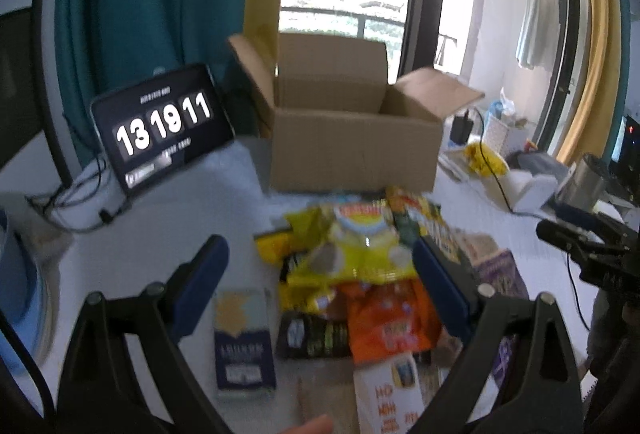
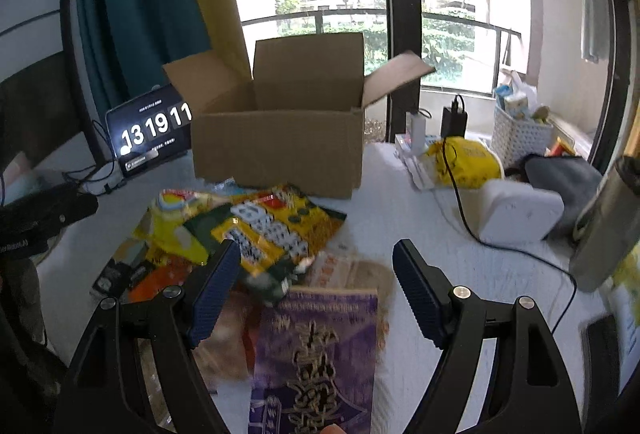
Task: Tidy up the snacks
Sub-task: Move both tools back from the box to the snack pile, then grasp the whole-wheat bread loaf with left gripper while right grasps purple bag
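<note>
A heap of snack packets lies on the white table before an open cardboard box (image 1: 352,145) (image 2: 280,149). In the left wrist view my left gripper (image 1: 320,262) hangs open above the heap, over a yellow bag (image 1: 356,250) and an orange bag (image 1: 388,318); a blue and white box (image 1: 244,338) lies just left of them. In the right wrist view my right gripper (image 2: 316,262) is open above a purple packet (image 2: 320,354), with a yellow and green bag (image 2: 272,230) by its left finger. Neither gripper holds anything. The box looks empty as far as I can see in.
A tablet (image 1: 160,125) (image 2: 152,129) showing a clock stands left of the box, with cables beside it. Right of the box lie a yellow bag (image 2: 464,161), a white device (image 2: 520,209), a white basket (image 2: 520,133), a black cable (image 2: 472,218) and a metal flask (image 2: 608,226).
</note>
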Action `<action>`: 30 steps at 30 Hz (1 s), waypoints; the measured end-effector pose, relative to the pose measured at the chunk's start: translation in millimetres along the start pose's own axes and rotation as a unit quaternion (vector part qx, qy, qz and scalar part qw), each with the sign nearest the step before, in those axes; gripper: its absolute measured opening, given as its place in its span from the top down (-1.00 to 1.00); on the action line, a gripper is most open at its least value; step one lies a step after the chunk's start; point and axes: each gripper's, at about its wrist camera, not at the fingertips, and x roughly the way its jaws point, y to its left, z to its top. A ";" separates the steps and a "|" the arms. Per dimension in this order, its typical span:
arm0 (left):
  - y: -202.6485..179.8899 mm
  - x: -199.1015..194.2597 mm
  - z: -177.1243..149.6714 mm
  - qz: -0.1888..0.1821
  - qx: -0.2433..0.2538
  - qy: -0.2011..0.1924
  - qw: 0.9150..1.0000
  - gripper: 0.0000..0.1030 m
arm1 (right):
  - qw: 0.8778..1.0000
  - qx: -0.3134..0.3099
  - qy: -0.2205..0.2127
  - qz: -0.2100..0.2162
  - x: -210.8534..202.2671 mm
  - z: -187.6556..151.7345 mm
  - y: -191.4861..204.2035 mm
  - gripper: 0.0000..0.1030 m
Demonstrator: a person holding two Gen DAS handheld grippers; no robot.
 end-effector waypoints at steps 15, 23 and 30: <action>-20.9 -5.2 -74.1 -0.032 -0.006 0.079 0.996 -0.83 | 0.998 0.031 0.050 0.004 4.5 -61.8 -17.3 -0.58; -30.4 4.3 -93.9 -0.047 -0.005 0.121 0.992 -0.83 | 0.996 0.048 0.081 0.006 16.5 -86.0 -23.9 -0.58; -21.5 21.8 -114.1 -0.040 -0.014 0.159 0.986 -0.83 | 0.994 0.042 0.100 0.016 23.0 -95.0 -18.8 -0.58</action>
